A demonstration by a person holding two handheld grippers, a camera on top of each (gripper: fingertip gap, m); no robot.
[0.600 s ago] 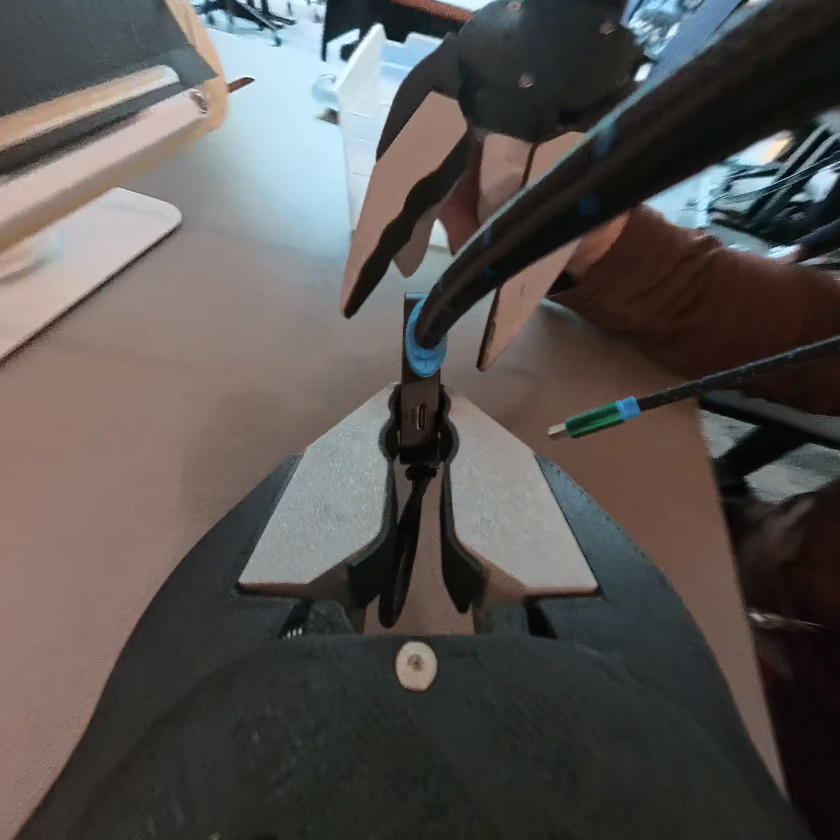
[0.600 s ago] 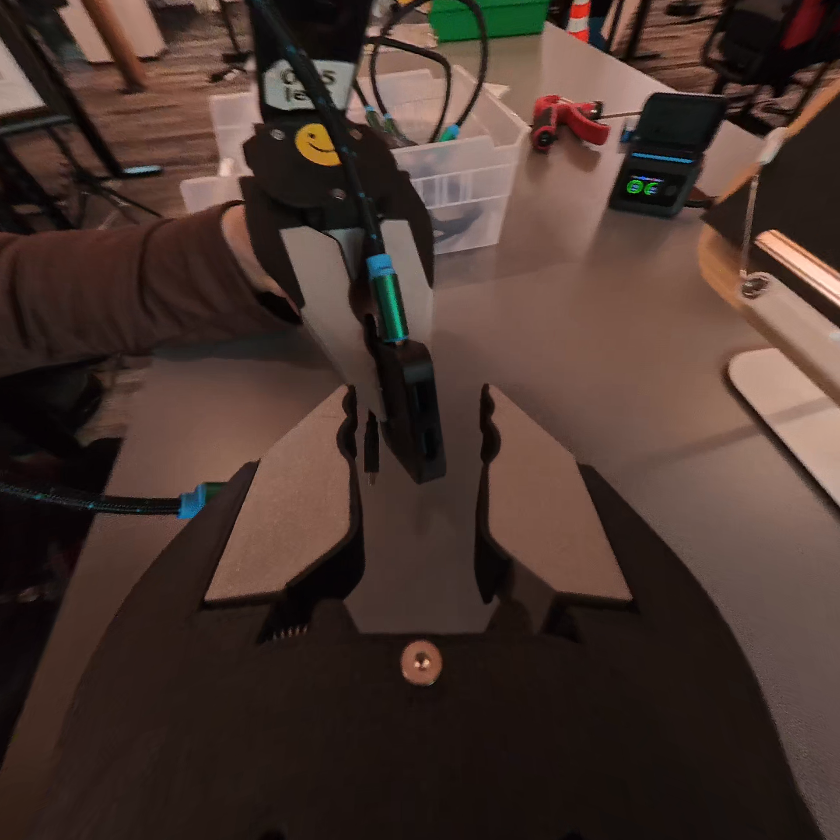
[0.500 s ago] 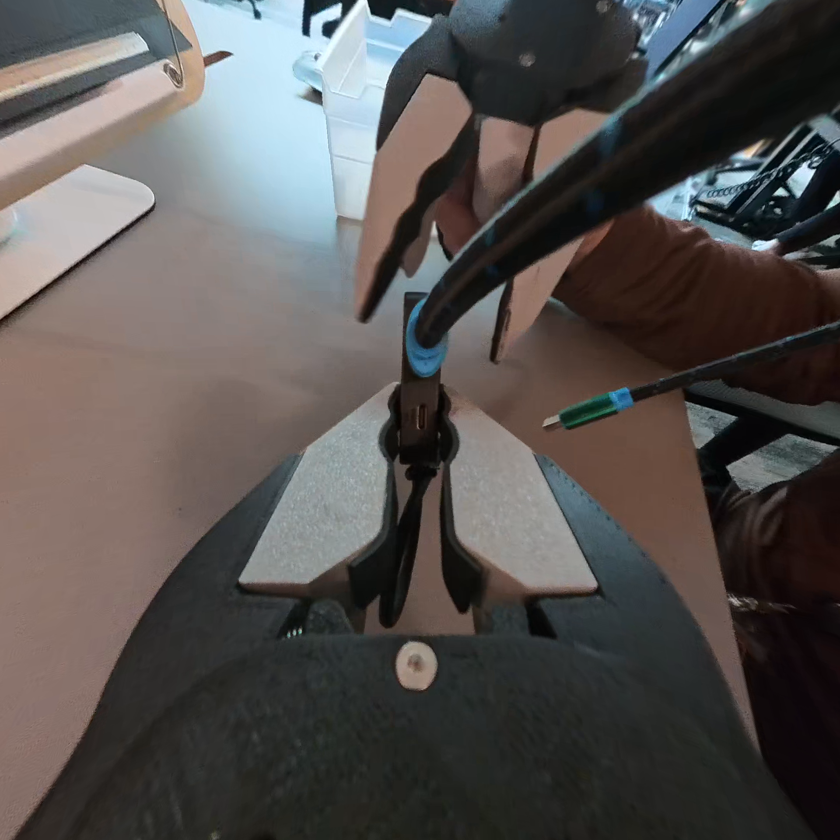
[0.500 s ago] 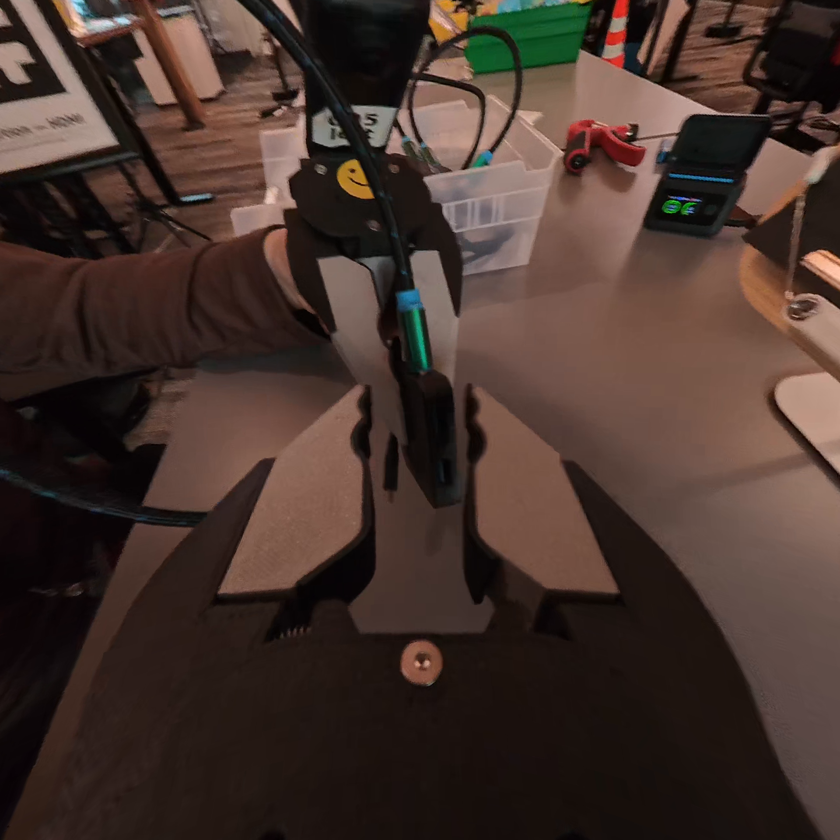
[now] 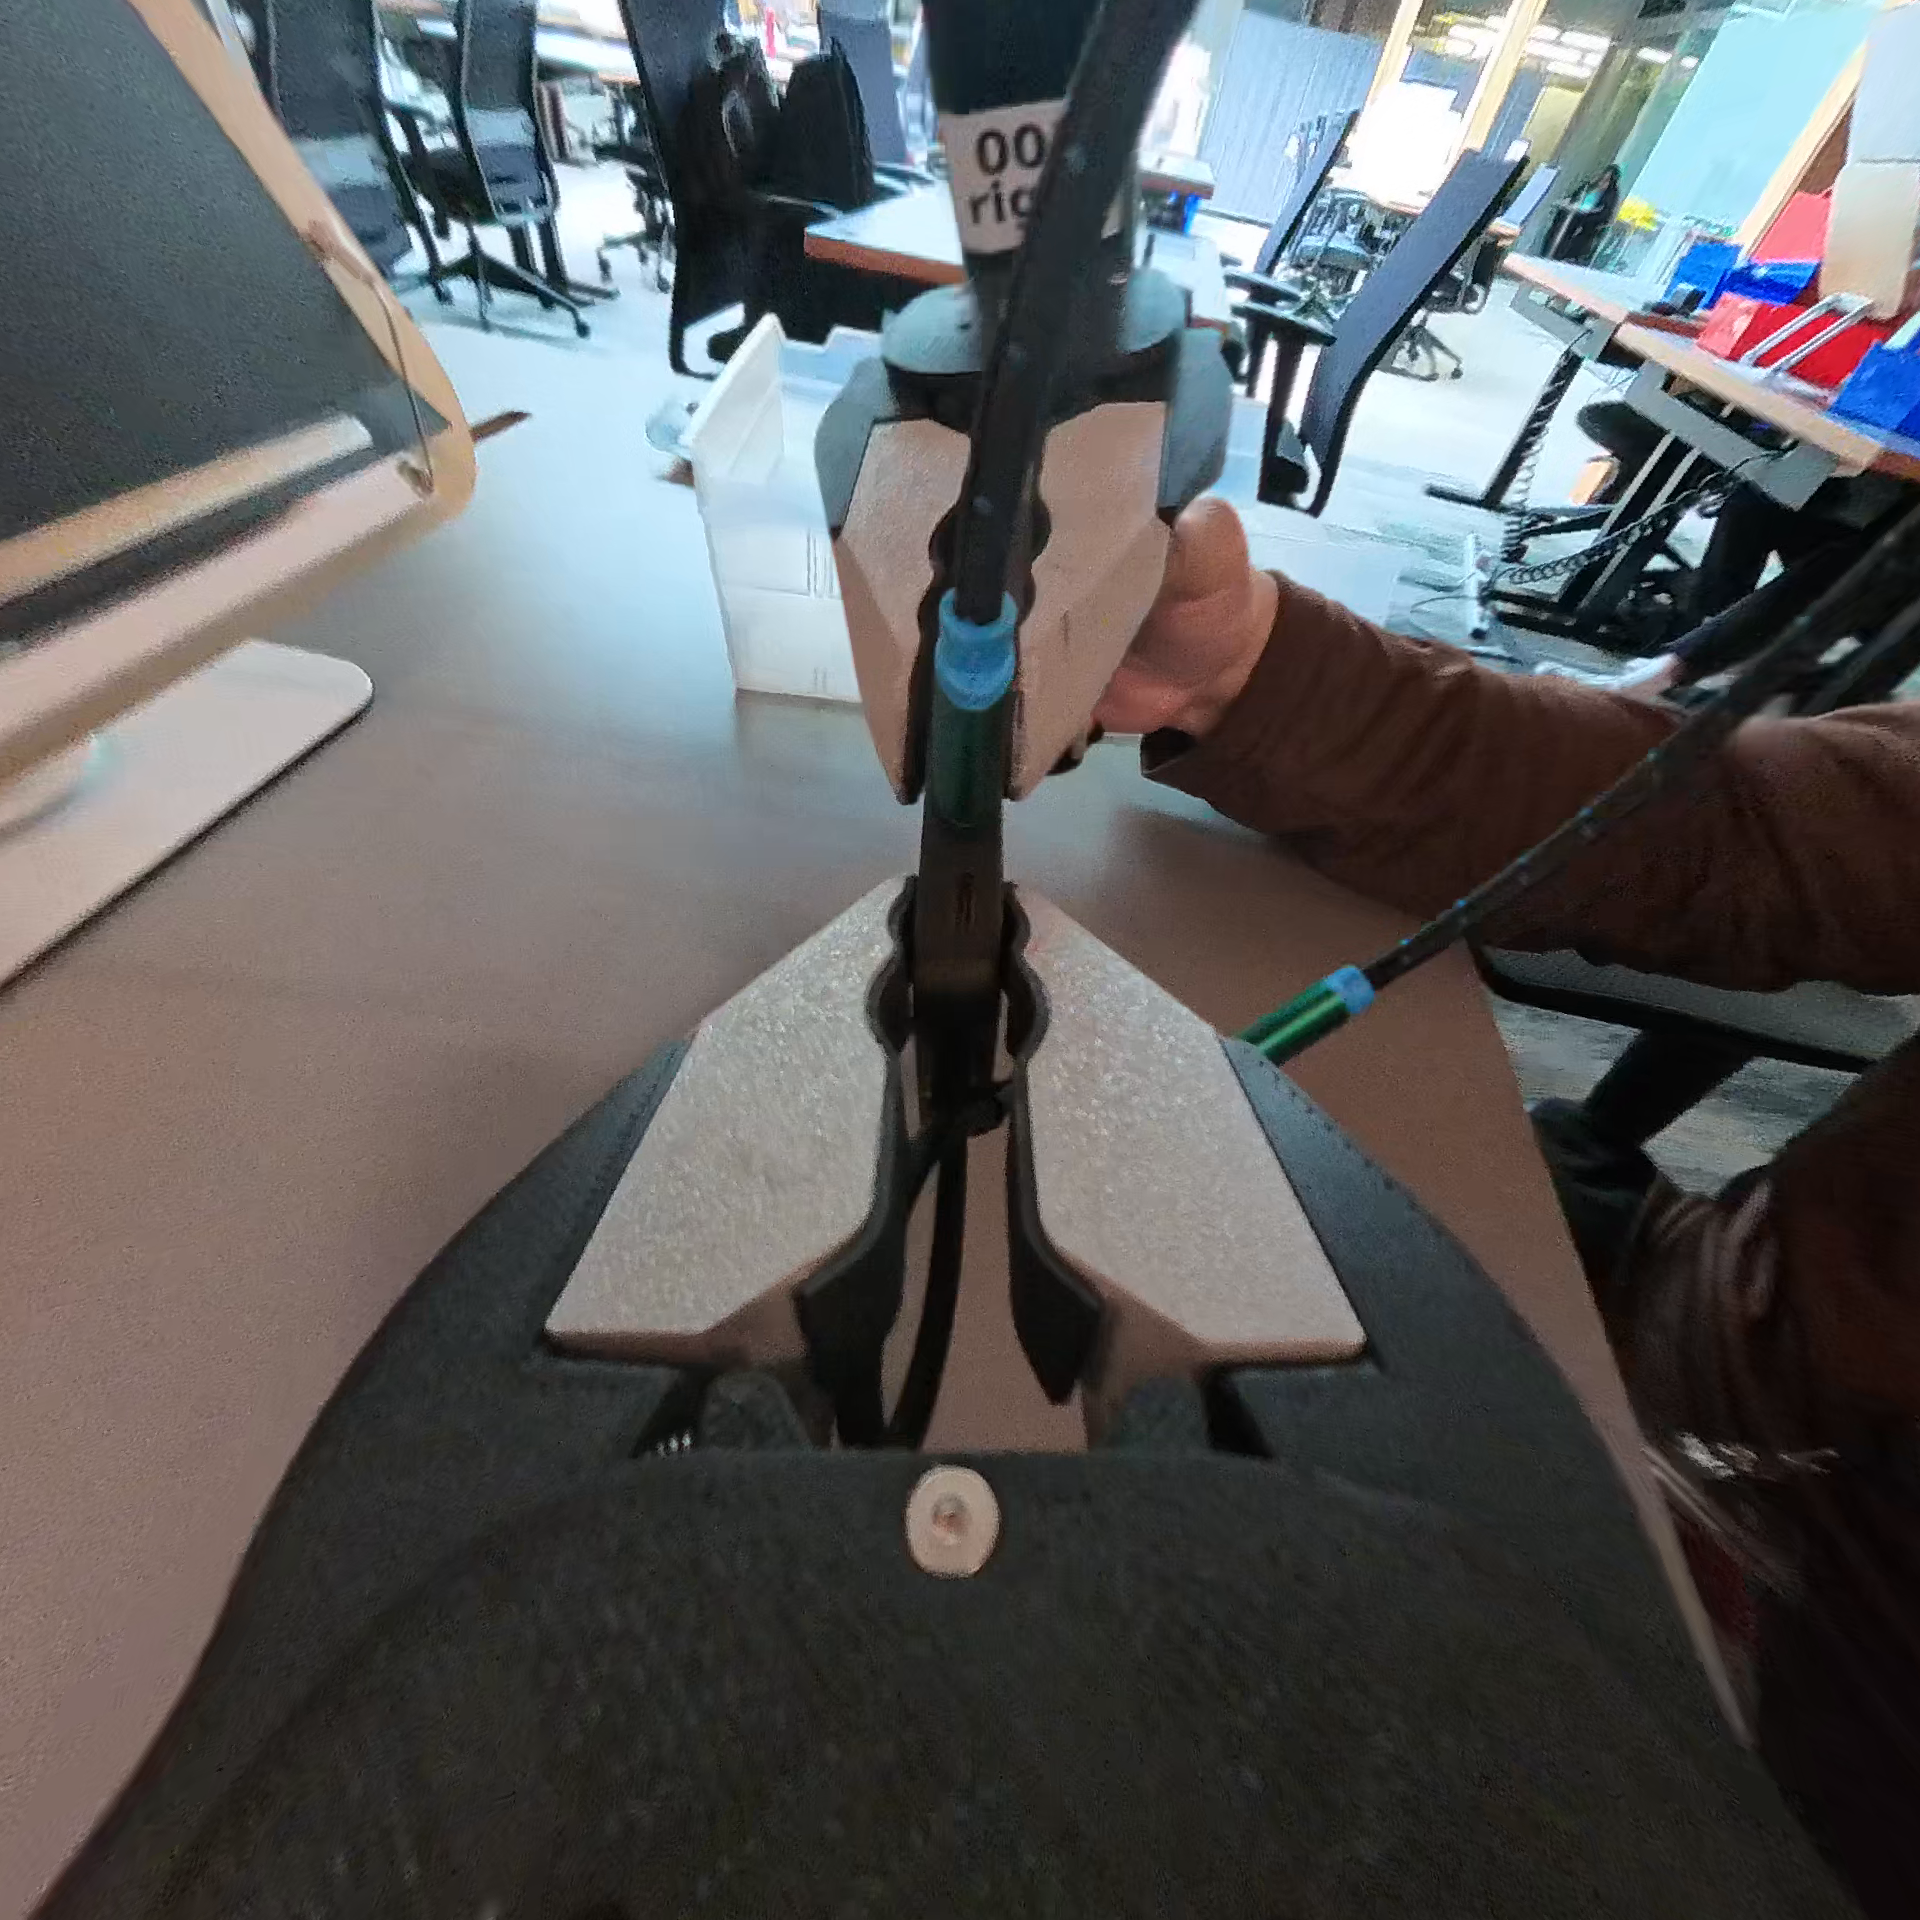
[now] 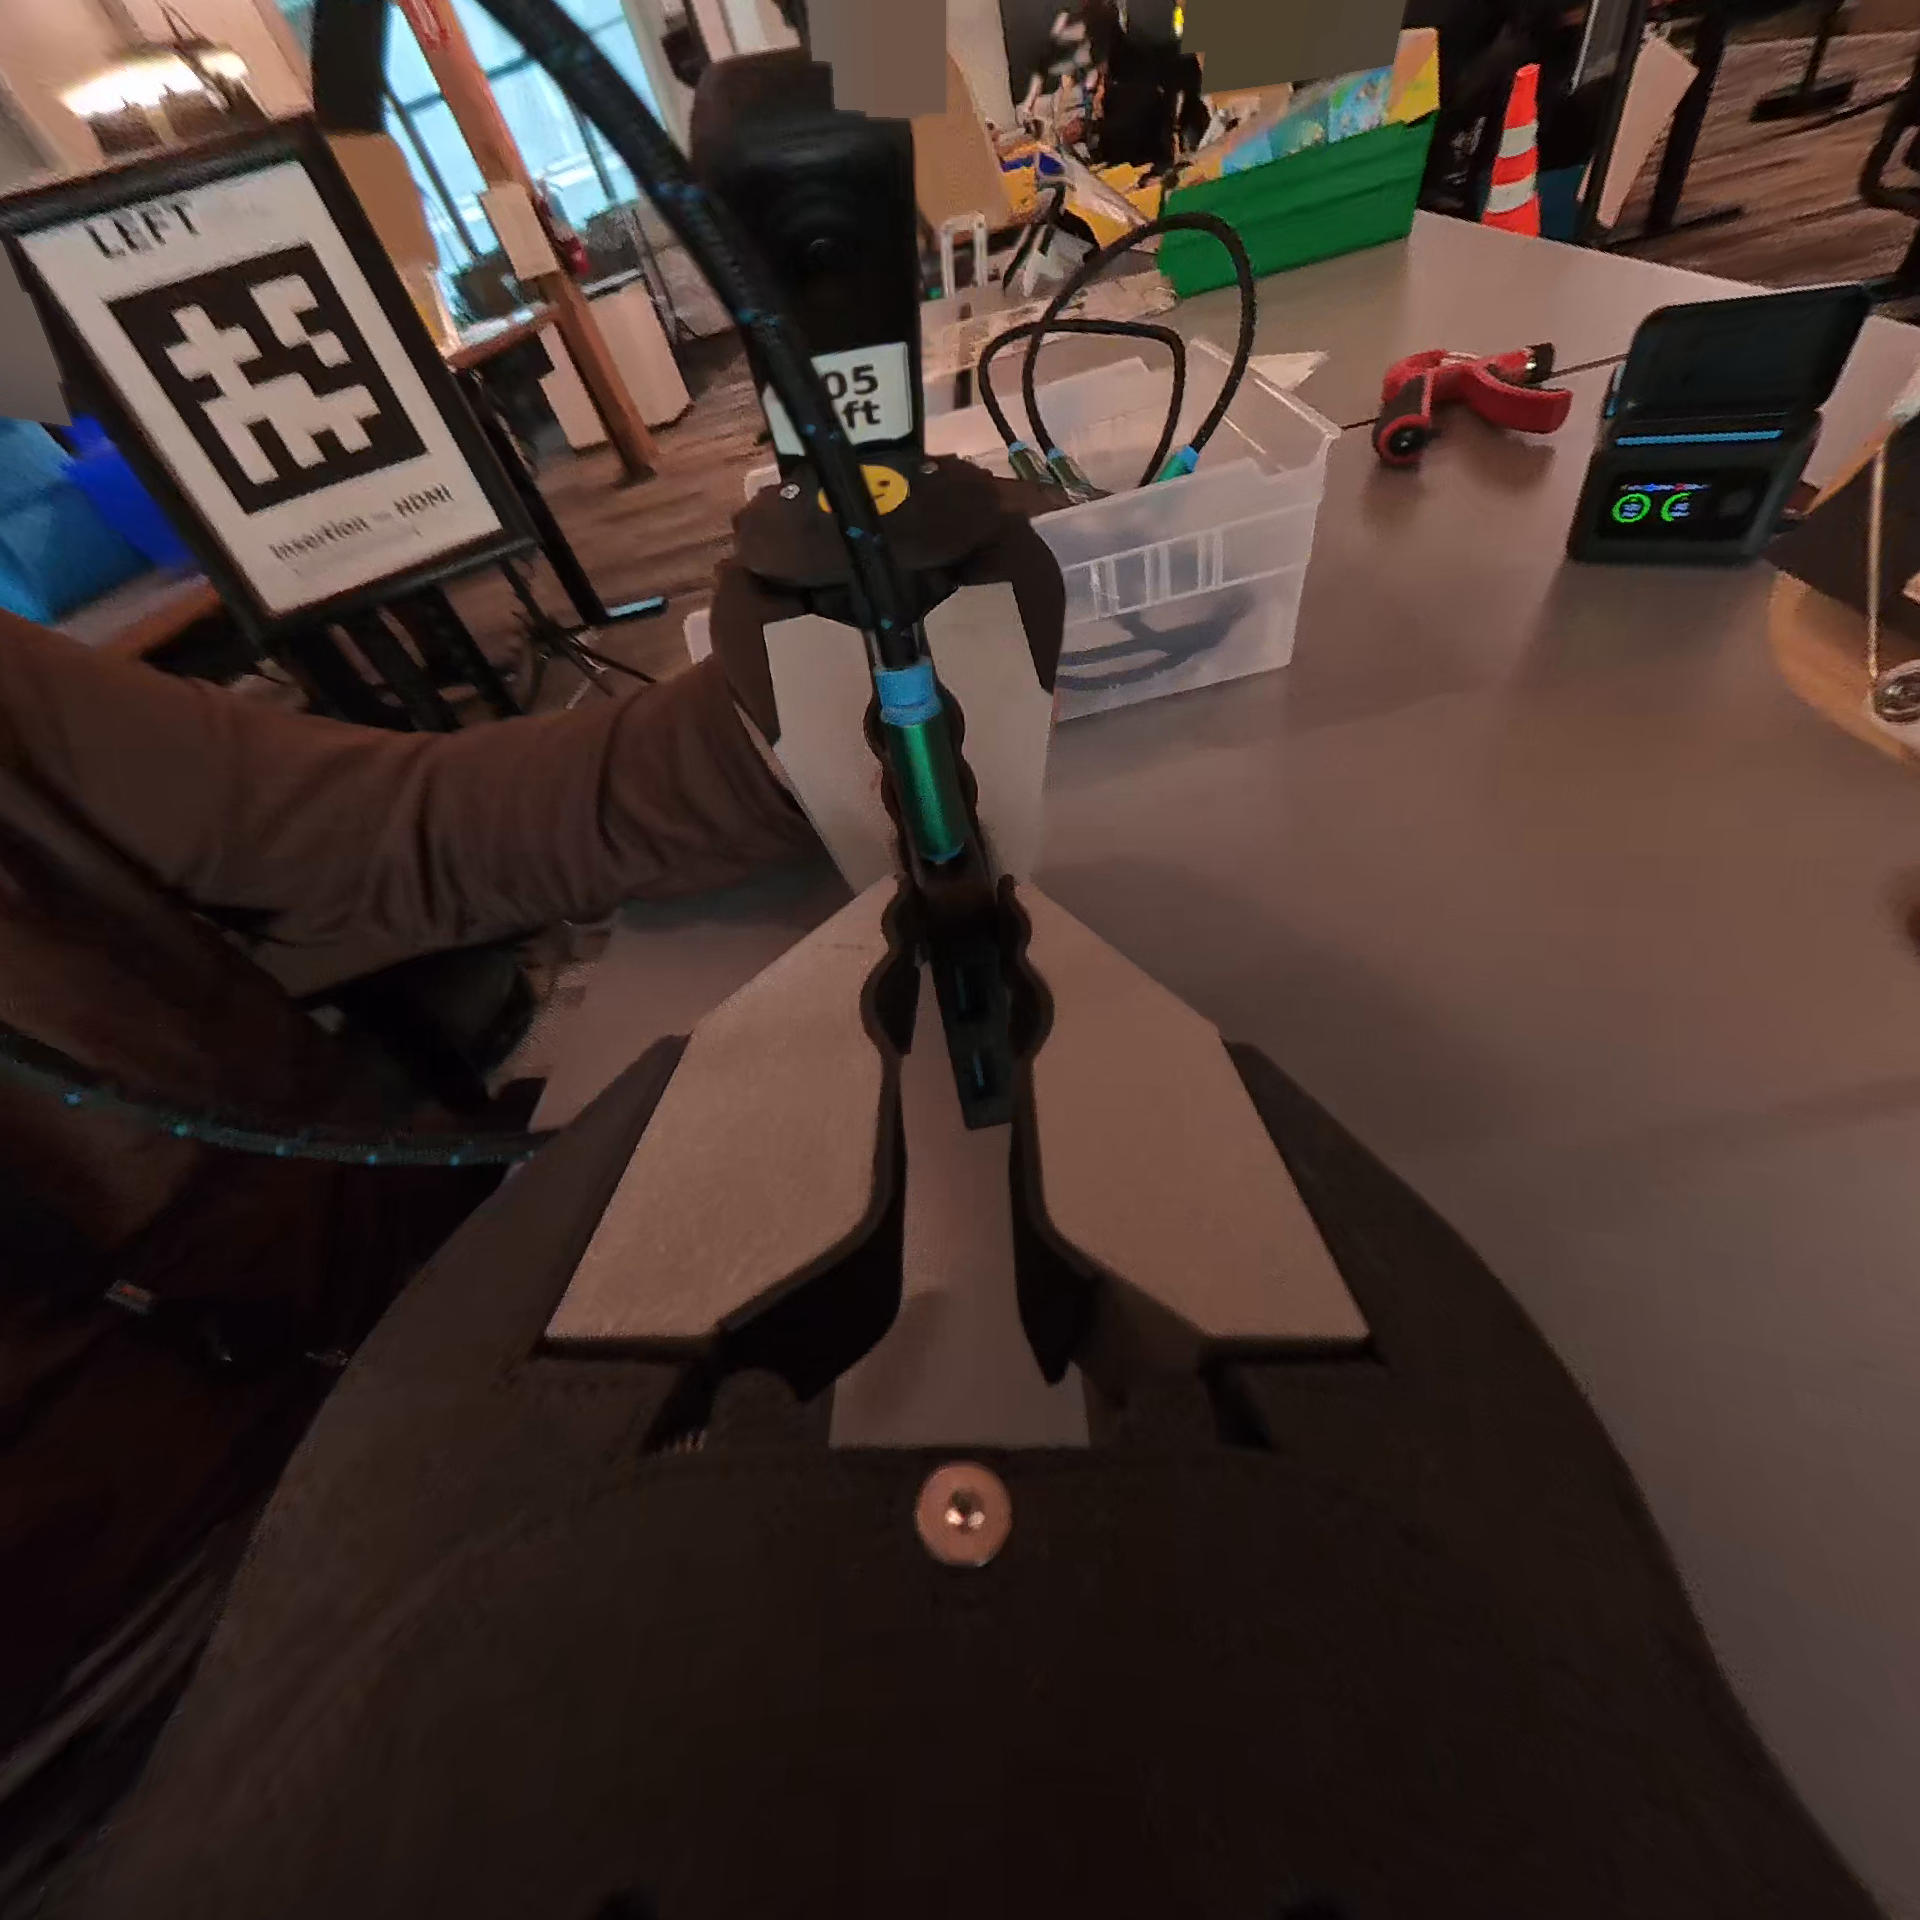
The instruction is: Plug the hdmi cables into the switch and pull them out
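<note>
My left gripper (image 5: 958, 914) is shut on the thin black switch (image 5: 951, 935), held edge-on above the table; a short black tail hangs from it between my fingers. A green HDMI plug (image 5: 966, 738) with a blue collar sits in the switch's top, and its braided cable (image 5: 997, 416) runs upward. My right gripper (image 6: 958, 909) faces the left one and is shut on the switch's (image 6: 971, 1049) other end, with the plug (image 6: 928, 790) standing just beyond its fingertips. A second green plug (image 5: 1299, 1023) hangs loose at the right.
A monitor on a flat stand (image 5: 177, 748) is left of the brown table (image 5: 416, 1039). A clear bin (image 6: 1174, 561) holds more cables. A red clamp tool (image 6: 1455, 400) and a small black device with a lit screen (image 6: 1704, 468) lie behind. A sign stand (image 6: 260, 384) is off the table.
My right gripper has moved in from open and closed on the free end of the switch. My left gripper has kept its hold, and the plug has swung upright.
</note>
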